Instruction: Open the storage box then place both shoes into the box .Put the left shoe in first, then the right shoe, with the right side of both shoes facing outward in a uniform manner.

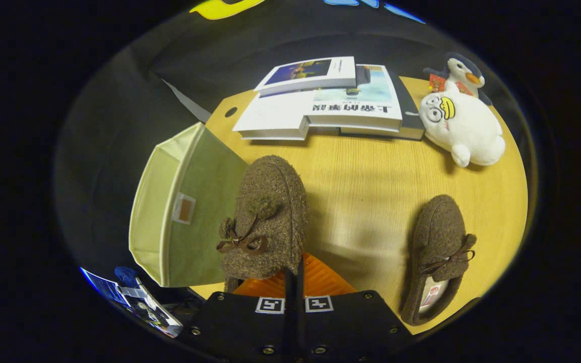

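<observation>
gripper view looks down along the gripper [294, 282], whose two fingers stand close together with hardly a gap, pinched on the heel end of a fuzzy brown shoe [265, 222]. that held shoe points away from the fingers, toe ahead, with a pompom and a dark bow on its upper. it seems lifted above the wooden table [366, 191], though how high cannot be told.

just beside the held shoe, on its left, is the storage box [179, 212], a pale green fabric box with a small label patch on the near wall. its open mouth shows a cream lining on the far left; the box overhangs or sits at the table's left edge, and whether the shoe touches it cannot be told.

to the right of the fingers, well apart from the held shoe, a second brown shoe [439, 257] lies on the table, its opening toward the camera.

beyond the shoes, a stack of books [321, 103] lies across the far side of the table. right of the books a white plush toy [464, 128] rests on the table, and a penguin plush [459, 70] is behind it.
</observation>
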A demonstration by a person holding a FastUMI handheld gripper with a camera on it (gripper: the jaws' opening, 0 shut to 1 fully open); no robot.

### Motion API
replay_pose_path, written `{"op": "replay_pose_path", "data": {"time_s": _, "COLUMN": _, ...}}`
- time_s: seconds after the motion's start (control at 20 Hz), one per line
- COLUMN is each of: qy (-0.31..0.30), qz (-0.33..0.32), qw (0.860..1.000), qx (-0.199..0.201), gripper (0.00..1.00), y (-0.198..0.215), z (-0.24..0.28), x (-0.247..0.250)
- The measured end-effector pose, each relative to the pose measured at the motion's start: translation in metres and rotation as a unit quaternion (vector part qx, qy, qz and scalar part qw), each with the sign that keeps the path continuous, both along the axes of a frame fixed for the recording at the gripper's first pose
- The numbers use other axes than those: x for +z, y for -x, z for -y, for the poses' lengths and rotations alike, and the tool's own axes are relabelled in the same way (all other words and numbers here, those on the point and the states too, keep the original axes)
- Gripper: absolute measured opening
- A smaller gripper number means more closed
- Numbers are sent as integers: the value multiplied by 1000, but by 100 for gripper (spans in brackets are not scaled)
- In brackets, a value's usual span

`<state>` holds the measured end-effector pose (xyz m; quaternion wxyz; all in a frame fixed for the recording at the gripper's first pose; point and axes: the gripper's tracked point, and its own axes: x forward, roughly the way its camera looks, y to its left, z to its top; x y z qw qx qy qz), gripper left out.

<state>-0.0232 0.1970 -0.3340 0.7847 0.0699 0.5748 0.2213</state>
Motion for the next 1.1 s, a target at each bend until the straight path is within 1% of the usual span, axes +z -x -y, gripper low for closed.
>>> {"op": "replay_pose_path", "data": {"time_s": 0.25, "qy": -33, "qz": 21, "qw": 999, "qx": -1, "gripper": 1, "y": -18, "z": -19, "x": 62}}
{"op": "replay_pose_path", "data": {"time_s": 0.55, "qy": -74, "qz": 13, "qw": 997, "qx": 28, "gripper": 0, "y": -26, "z": -65, "x": 108}}
{"op": "replay_pose_path", "data": {"time_s": 0.75, "qy": -68, "qz": 27, "qw": 995, "qx": 68, "gripper": 1, "y": -34, "z": -111, "x": 116}}
{"op": "replay_pose_path", "data": {"time_s": 0.85, "qy": -59, "qz": 29, "qw": 993, "qx": 96, "gripper": 1, "y": -33, "z": -138, "x": 115}}
{"op": "replay_pose_path", "data": {"time_s": 1.0, "qy": -43, "qz": 30, "qw": 990, "qx": 134, "gripper": 1, "y": -25, "z": -176, "x": 107}}
{"op": "replay_pose_path", "data": {"time_s": 1.1, "qy": -29, "qz": 19, "qw": 988, "qx": 150, "gripper": 1, "y": -16, "z": -196, "x": 96}}
